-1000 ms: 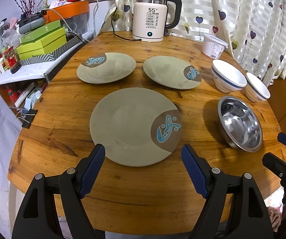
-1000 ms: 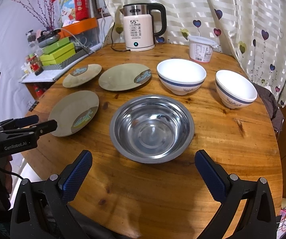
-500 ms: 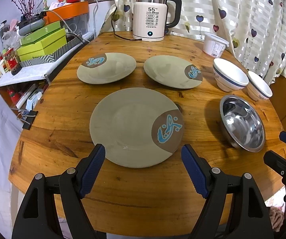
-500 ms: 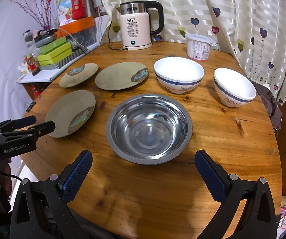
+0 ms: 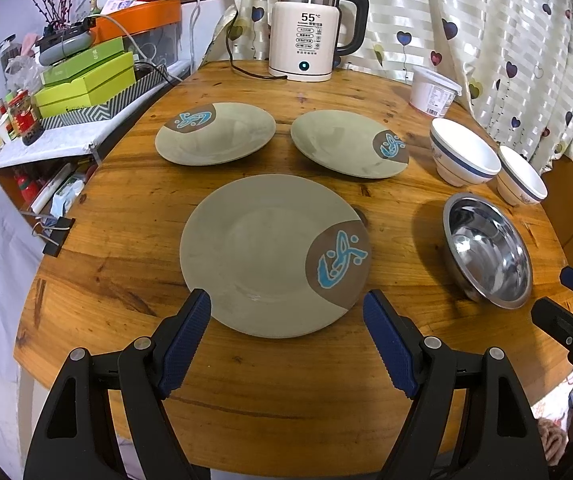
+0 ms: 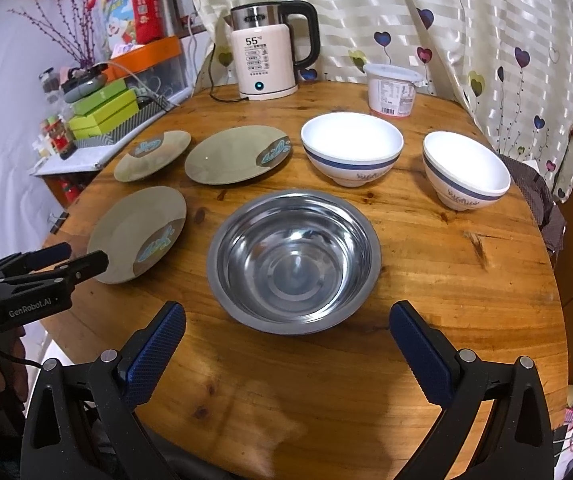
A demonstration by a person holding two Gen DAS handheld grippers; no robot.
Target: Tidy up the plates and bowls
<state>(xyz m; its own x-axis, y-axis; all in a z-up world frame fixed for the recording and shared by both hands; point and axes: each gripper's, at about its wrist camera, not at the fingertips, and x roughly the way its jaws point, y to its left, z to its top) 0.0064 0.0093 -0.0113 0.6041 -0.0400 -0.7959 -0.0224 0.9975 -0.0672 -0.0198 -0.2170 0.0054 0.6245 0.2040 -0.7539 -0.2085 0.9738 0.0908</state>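
At the near edge of the round wooden table (image 5: 134, 200), the left gripper (image 5: 286, 340) gapes empty before the olive fish-motif plate (image 5: 262, 256) — the right gripper (image 6: 286, 344), likewise spread, faces the steel bowl (image 6: 294, 260).

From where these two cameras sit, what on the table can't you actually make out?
- Tub label: too small to read, both views.
- Kettle buttons: print too small; only 55 reads.
- Far side of the right white bowl: hidden behind the other white bowl, left view.
- Near table edge: covered by gripper bodies, both views.
- Shelf clutter: blurred at the lens rim.
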